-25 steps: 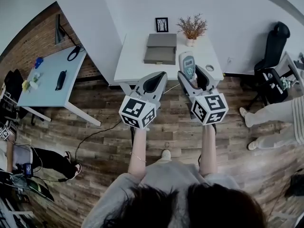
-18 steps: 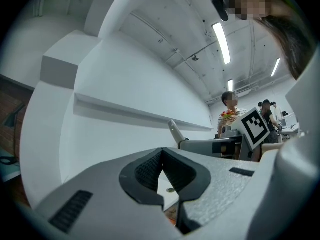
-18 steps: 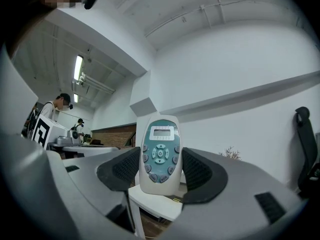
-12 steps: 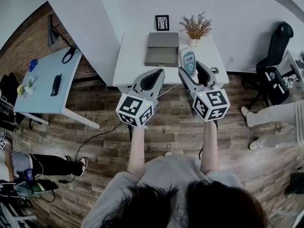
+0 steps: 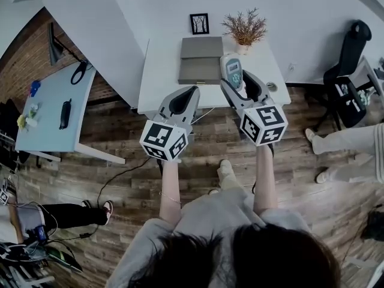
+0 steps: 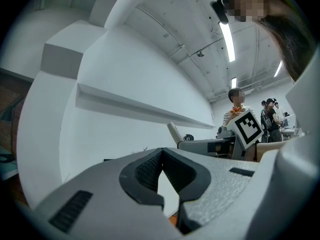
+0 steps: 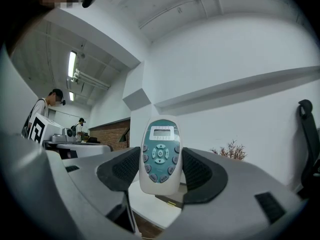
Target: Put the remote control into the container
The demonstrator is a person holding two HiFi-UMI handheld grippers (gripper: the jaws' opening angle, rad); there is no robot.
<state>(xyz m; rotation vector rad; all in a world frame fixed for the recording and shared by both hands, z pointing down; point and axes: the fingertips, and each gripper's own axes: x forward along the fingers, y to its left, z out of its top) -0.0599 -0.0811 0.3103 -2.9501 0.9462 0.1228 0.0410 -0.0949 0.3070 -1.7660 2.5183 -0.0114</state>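
Observation:
The white and teal remote control [image 5: 232,71] [image 7: 160,154] stands upright between the pads of my right gripper [image 5: 235,81] [image 7: 160,170], which is shut on it. It hangs over the white table [image 5: 162,71], just right of the flat grey container [image 5: 201,59]. Part of the container [image 7: 172,198] shows below the remote in the right gripper view. My left gripper [image 5: 189,95] [image 6: 161,159] is at the table's front edge, below the container, shut with nothing in it. Both grippers point level.
A dried plant in a pot [image 5: 245,29] and a small picture frame [image 5: 200,23] stand at the table's back by the wall. A small round object [image 5: 273,87] lies at its right edge. There is a light blue table [image 5: 51,110] at left, and a black chair [image 5: 351,50] and a person's legs [image 5: 348,149] at right.
Both grippers have moved forward towards the white table. The remote, earlier short of the table's edge, is now over the tabletop beside the container. The jaws look unchanged.

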